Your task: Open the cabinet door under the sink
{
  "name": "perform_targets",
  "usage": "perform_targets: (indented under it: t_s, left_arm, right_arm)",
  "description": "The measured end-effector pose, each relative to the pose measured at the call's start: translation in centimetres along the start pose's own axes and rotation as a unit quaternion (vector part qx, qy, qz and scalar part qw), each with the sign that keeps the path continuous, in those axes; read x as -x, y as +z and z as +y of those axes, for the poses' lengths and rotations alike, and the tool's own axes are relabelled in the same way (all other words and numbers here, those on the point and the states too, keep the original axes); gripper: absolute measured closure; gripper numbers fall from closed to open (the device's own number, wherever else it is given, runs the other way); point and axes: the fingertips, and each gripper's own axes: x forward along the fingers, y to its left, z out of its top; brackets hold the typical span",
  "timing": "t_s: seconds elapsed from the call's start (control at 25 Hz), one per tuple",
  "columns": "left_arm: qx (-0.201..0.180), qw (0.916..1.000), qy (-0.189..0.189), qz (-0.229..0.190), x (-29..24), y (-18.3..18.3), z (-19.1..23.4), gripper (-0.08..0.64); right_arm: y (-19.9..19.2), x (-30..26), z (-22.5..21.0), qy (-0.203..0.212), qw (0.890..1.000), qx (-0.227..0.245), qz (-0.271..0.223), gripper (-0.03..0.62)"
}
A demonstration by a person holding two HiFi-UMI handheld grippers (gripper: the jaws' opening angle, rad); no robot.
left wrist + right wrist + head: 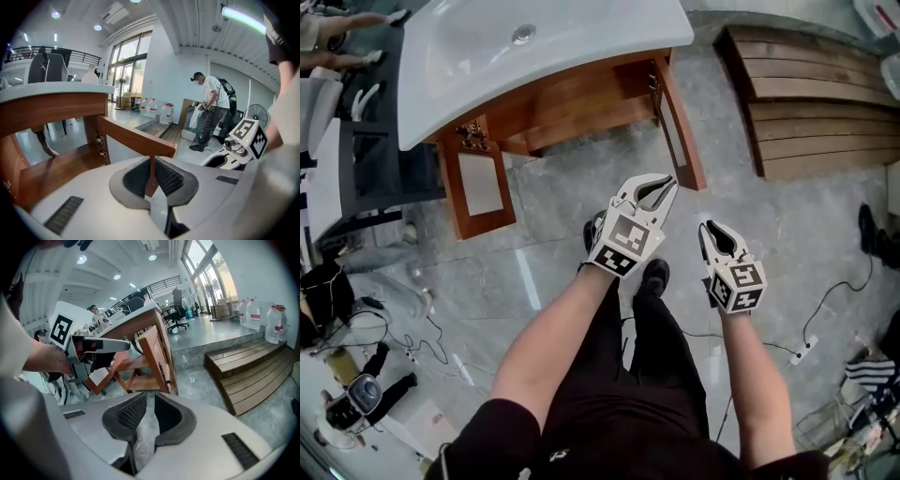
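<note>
The wooden sink cabinet (572, 98) under the white basin (487, 47) stands with both doors swung out. Its left door (478, 192) has a pale panel. The right door (682, 131) points toward me, edge on. My left gripper (668, 185) hovers just short of that door's free end, shut with nothing in it. In the left gripper view (151, 164) the door's top rail (136, 138) lies beyond the tips. My right gripper (708, 228) hangs lower right, open and holding nothing. Through its narrow gap (147, 404) I see floor, with the door (157, 357) ahead.
Wooden steps (816, 94) lie right of the cabinet. Cables and a power strip (806, 347) trail over the marble floor. My shoes (654, 272) stand below the grippers. Chairs and gear (337, 159) crowd the left side. A person (211, 108) stands far behind.
</note>
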Motion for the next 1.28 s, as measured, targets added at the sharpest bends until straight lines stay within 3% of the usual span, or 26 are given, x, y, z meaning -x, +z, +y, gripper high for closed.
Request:
perform_targets:
  t_s: [0.4,0.6,0.88,1.04,1.16,1.28]
  left_arm:
    - [0.046,0.9986,0.026,-0.002,10.5,7.8,-0.9,0.523]
    - [0.036,0.9978,0.056,-0.003,16.8,11.5,-0.9,0.523]
    - [0.088,0.9882,0.123,-0.025,24.8,15.4,4.9,0.523]
    - [0.106,0.9849,0.134,-0.029,29.4,16.1,8.2,0.523]
    - [0.1,0.9856,0.132,-0.033,32.2,16.9,10.3,0.523]
    - [0.063,0.9891,0.128,-0.035,34.6,18.2,11.7,0.523]
  right_arm:
    - [9.8,5.2,6.1,0.032,0.999,0.025,-0.012,0.529]
    - [15.3,8.2,10.9,0.062,0.997,0.022,-0.032,0.537]
    - [22.9,8.4,17.2,0.082,0.992,0.08,-0.058,0.548]
    - [26.8,8.1,21.0,0.089,0.988,0.101,-0.079,0.548]
    - [30.1,8.3,23.4,0.083,0.985,0.111,-0.102,0.578]
    - [33.0,8.9,25.5,0.078,0.984,0.094,-0.132,0.577]
